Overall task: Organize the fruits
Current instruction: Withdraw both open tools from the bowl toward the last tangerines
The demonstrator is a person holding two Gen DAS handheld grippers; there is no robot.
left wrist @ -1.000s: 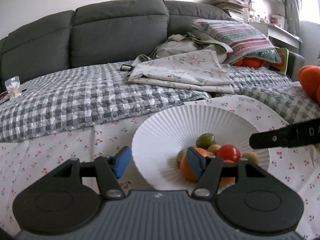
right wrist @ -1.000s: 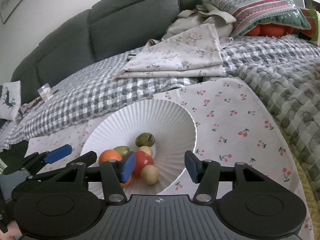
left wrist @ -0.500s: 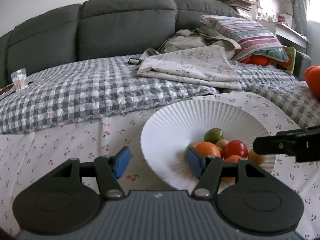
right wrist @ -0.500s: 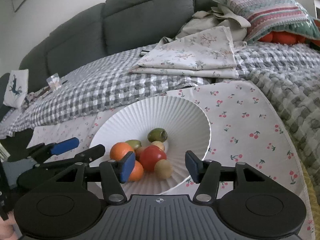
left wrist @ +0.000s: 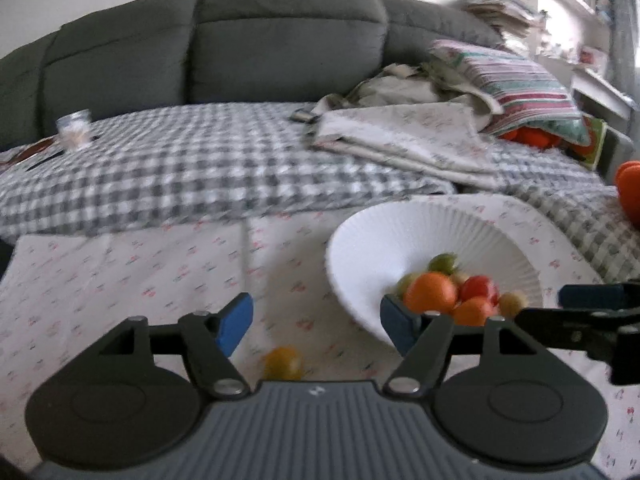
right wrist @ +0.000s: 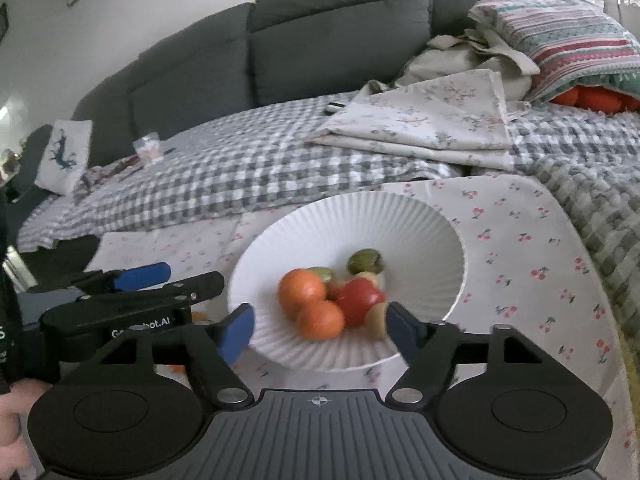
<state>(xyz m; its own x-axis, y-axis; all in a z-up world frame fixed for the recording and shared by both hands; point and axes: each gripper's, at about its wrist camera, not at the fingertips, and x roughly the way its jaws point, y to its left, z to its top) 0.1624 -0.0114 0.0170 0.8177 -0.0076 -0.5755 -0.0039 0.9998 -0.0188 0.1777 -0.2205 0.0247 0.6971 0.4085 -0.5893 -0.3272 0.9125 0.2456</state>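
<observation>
A white ribbed bowl [left wrist: 400, 240] [right wrist: 360, 224] stands on the cherry-print cloth [left wrist: 140, 280]. It holds two oranges [right wrist: 302, 290], a red fruit [right wrist: 358, 300], a green fruit [right wrist: 364, 262] and a tan one. My left gripper [left wrist: 316, 322] is to the left of the bowl. Its jaws are opening and grip nothing. A small yellow-orange fruit [left wrist: 282, 362] lies on the cloth below and between its fingers. My right gripper [right wrist: 320, 328] hangs at the bowl's near rim, jaws opening, nothing pressed between the pads.
A grey sofa [left wrist: 280, 48] with a checked blanket [left wrist: 200, 176] lies behind. A folded floral cloth [right wrist: 432, 120] and a striped pillow [right wrist: 560, 44] sit at the right. Orange plush shapes [left wrist: 630, 188] are at the far right. A hand [right wrist: 12, 412] holds the left gripper.
Both grippers' jaws have widened. Both views have drawn back, and the bowl has shifted right in the left wrist view. The small yellow-orange fruit has come into sight on the cloth.
</observation>
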